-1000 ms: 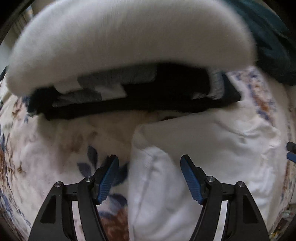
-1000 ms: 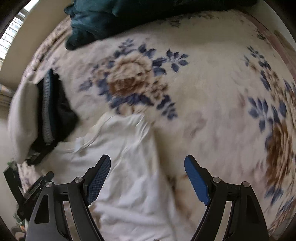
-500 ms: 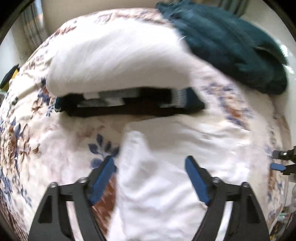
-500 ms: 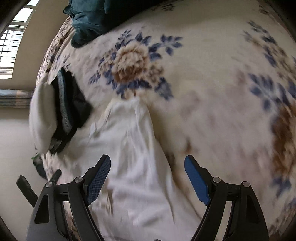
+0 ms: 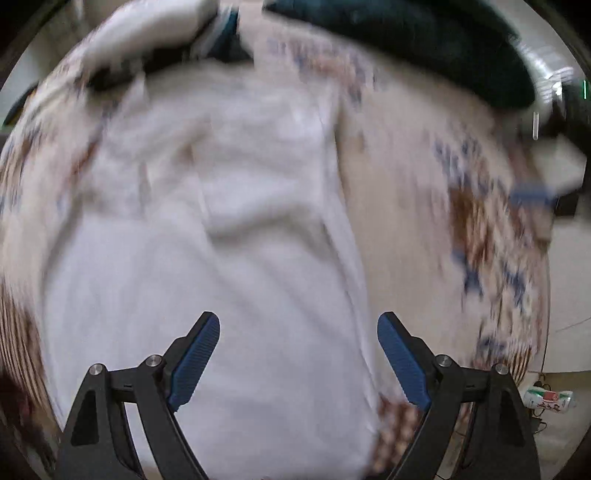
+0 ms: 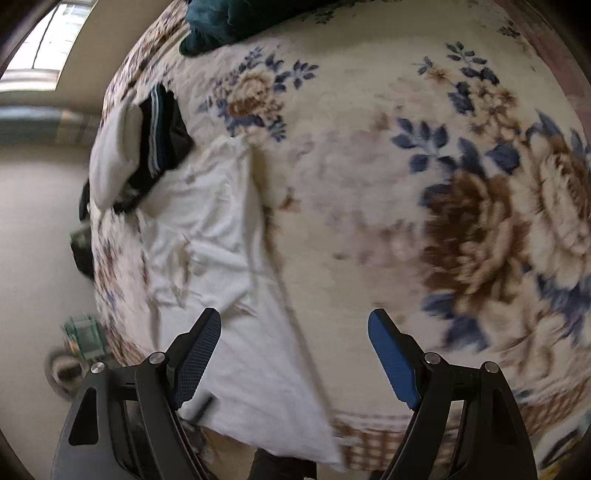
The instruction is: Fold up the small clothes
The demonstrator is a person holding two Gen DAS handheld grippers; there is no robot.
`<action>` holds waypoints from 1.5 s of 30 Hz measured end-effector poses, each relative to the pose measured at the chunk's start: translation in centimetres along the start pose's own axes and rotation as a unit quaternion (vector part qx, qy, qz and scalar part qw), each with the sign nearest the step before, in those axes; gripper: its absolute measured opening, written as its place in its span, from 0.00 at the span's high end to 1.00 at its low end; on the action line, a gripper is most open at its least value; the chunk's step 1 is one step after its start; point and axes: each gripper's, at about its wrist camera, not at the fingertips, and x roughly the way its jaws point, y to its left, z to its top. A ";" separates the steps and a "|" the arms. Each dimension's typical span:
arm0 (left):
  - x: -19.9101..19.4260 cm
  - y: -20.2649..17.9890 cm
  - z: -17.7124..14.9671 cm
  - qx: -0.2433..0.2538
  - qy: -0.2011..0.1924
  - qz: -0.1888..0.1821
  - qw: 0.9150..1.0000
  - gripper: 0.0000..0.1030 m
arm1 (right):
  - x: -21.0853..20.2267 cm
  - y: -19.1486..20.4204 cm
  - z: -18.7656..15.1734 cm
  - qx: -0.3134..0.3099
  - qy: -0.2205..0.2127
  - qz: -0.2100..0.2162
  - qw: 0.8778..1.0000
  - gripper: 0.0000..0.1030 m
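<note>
A white garment (image 5: 221,229) lies spread flat on the floral bedspread; it also shows in the right wrist view (image 6: 229,266), long and slightly creased, reaching the bed's near edge. My left gripper (image 5: 298,350) is open and empty, raised above the garment's lower part. My right gripper (image 6: 294,350) is open and empty, above the garment's right edge. The left view is blurred.
A stack of folded clothes, white on top of dark ones (image 6: 140,147), sits beyond the garment's far end, also in the left wrist view (image 5: 155,40). A dark teal pile (image 6: 236,18) lies at the back. The floral bedspread (image 6: 443,184) stretches right; floor and small objects lie off the bed's left edge.
Both grippers have pulled back and up from the stack. The white garment now shows at full length. Both stayed open.
</note>
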 end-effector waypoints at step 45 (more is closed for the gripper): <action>-6.3 7.5 -14.6 -0.197 -0.105 0.090 0.971 0.99 | 13.4 21.2 12.7 -0.165 -0.006 0.025 0.986 0.96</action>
